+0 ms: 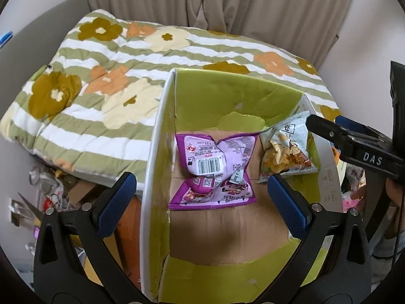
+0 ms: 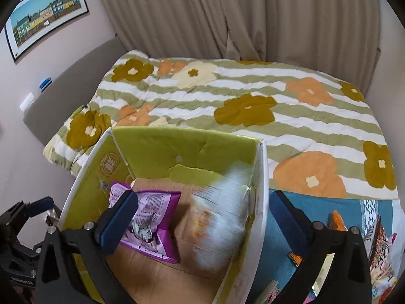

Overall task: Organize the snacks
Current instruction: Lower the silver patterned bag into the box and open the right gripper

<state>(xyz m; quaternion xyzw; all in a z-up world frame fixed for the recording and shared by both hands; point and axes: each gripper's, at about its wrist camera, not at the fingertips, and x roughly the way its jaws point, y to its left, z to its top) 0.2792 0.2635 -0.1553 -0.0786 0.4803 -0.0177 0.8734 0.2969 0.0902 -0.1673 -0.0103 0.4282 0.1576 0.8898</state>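
Two snack packets in box; quilt behind | curtain beyond

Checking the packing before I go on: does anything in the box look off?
The purple snack bag lies crumpled and pinched at its middle. The silver chip bag leans tilted against the right wall of the green box, not flat.

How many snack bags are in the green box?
2. The purple bag lies on the box floor toward its left wall; the silver chip bag is by the right wall. Nothing seems hidden underneath.
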